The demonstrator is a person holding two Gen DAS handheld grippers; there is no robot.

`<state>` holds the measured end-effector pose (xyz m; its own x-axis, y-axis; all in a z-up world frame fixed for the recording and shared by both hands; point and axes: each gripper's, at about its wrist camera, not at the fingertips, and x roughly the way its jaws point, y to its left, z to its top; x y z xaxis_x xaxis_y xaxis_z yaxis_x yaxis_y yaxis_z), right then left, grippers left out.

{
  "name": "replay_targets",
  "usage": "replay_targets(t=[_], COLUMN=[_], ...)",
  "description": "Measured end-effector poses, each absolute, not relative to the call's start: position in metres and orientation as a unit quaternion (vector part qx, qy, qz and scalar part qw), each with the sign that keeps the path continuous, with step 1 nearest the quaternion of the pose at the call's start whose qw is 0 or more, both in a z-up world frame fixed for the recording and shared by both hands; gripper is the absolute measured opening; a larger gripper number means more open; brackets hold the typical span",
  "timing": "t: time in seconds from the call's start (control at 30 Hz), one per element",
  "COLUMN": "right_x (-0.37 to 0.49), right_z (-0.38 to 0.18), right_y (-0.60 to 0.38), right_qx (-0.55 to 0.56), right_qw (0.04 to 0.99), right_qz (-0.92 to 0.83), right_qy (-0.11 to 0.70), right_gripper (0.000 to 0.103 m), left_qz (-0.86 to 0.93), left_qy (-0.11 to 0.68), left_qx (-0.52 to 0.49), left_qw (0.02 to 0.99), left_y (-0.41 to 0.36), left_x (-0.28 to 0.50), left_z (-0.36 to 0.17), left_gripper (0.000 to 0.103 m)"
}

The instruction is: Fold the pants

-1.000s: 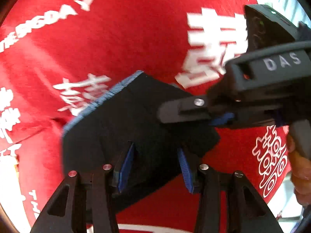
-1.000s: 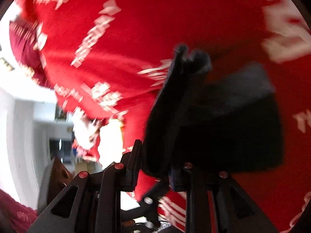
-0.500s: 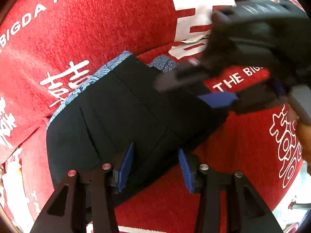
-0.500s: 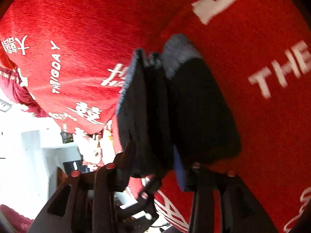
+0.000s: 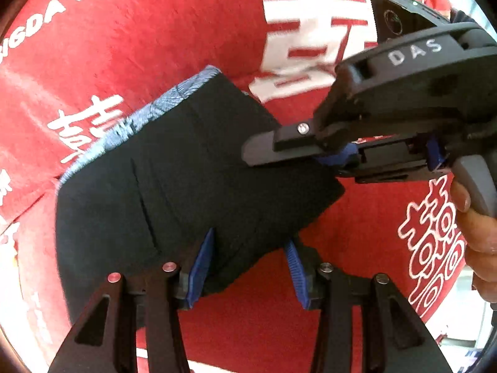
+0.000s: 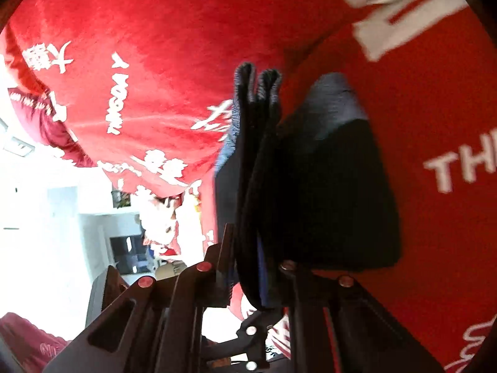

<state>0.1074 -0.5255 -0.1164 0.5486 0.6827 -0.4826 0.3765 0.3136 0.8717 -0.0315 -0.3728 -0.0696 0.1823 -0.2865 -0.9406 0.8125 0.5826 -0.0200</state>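
folded pants (image 5: 192,180) between both tongs, red cloth (image 5: 174,31) around

Red cloth (image 5: 192,25) with white lettering; bright room (image 6: 46,217) behind

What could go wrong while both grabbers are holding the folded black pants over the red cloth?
1. The left gripper has its fingers spread around the pants, not squeezing, so the fold may slip there.
2. The right gripper pinches only one edge of the stacked layers, so inner layers could slide out and the bundle could fan open.
3. The red cloth looks rumpled, so the pants might land crooked.
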Motion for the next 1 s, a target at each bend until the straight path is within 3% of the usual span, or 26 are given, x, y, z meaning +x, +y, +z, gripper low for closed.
replay_targets(t=[0.23,0.6,0.83,1.0], right_x=[0.093,0.104,0.106,0.104], right_z=[-0.16,-0.147,-0.132,-0.117], right_y=[-0.53,-0.518,-0.515,-0.508], right_qx=[0.566,0.521,0.496,0.455], right_qw=[0.657,0.68,0.692,0.703], right_qz=[0.055,0.046,0.032,0.02], right_qy=[0.494,0.514,0.524,0.546], right_gripper=[0.014,0.018,0.025,0.027], left_qz=[-0.389,-0.282,-0.189,-0.191], left_qy=[0.519,0.514,0.604,0.598], left_qx=[0.262,0.237,0.147,0.148], left_qw=[0.715,0.774,0.76,0.764], left_y=[-0.376,-0.306,-0.228,-0.227], left_x=[-0.036,0.015,0.067,0.063], left_z=[-0.079,-0.039,-0.083,-0.089], left_gripper=[0.069,0.072,0.073,0.075])
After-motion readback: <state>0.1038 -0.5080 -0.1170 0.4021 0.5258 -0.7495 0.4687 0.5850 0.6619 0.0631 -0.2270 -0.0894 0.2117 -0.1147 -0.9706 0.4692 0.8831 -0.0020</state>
